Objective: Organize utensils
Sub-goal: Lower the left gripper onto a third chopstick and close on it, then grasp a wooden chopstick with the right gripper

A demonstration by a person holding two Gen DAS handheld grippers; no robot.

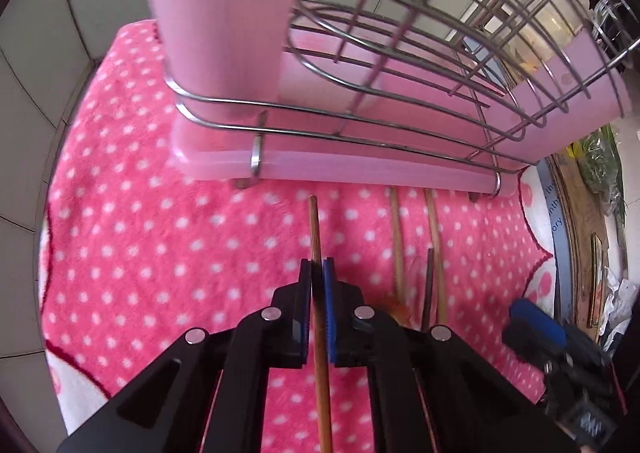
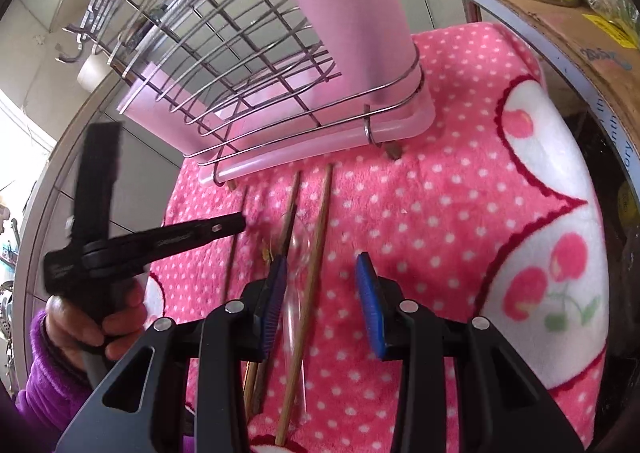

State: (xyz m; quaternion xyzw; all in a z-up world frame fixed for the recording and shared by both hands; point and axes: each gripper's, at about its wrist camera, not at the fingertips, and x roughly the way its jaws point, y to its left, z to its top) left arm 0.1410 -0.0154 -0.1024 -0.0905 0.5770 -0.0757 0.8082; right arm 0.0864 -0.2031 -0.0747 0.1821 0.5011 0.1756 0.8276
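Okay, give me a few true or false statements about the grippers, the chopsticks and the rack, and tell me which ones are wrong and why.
1. The left gripper is shut on a chopstick. True.
2. The right gripper is shut on a chopstick. False: its jaws stand open, and the chopsticks lie on the blanket beneath them.
3. The rack is metal wire on a pink tray. True.
4. The blanket is plain blue. False: it is pink with white dots.
5. All chopsticks are already in the rack. False: several lie on the blanket in front of it.
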